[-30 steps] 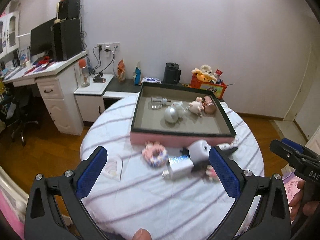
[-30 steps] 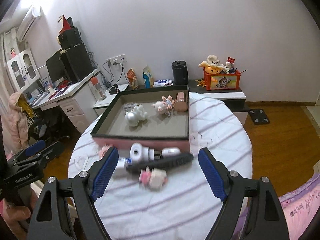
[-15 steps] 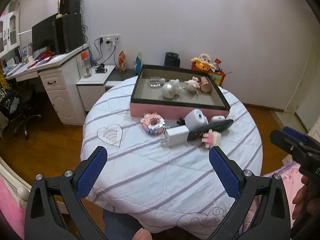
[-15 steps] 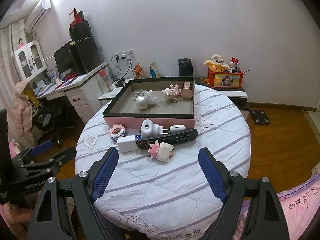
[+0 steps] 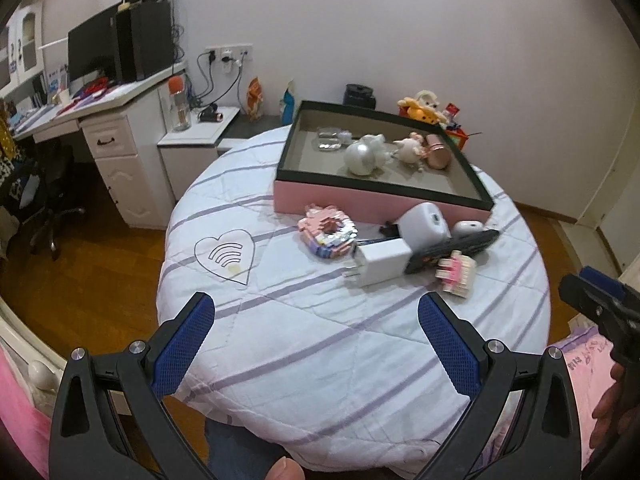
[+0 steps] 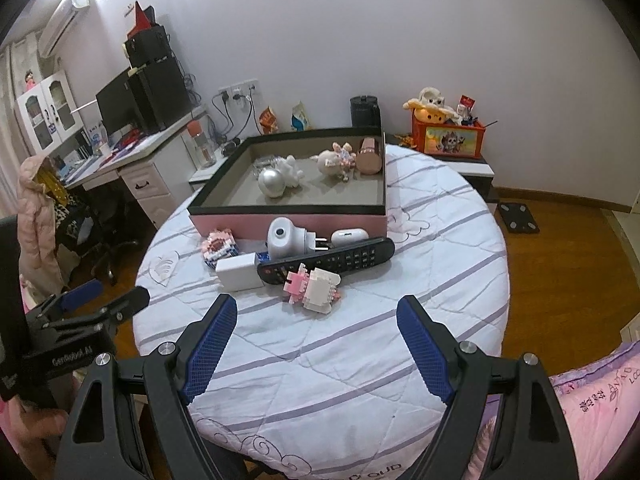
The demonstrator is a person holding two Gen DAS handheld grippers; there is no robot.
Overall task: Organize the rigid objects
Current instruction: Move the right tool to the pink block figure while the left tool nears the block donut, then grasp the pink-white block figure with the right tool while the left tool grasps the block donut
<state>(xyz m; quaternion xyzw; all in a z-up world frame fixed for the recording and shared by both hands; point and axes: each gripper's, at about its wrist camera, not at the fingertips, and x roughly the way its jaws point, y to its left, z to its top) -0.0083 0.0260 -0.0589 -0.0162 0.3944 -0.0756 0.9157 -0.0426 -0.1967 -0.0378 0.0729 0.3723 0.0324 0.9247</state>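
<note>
We are holding both tools over the near edge of the round desk [image 6: 400,344], which a white quilt with purple stripes is covering. The left tool [image 5: 316,320] and the right tool [image 6: 316,320] are both released, jaws wide, nothing between them. Only a tip of the right tool is showing in the left view.

The loose things are lying bunched just in front of the pink tray [image 6: 288,222]: a black remote [image 6: 328,260], a white charger block [image 6: 238,272], a rounded white plug [image 6: 284,236], a white earbud case [image 6: 350,236] and two block figures. The remote is partly hiding the plug's base. Small clear items at the tray's back are hard to make out.

A white computer table is standing to the left on a wooden floor.
</note>
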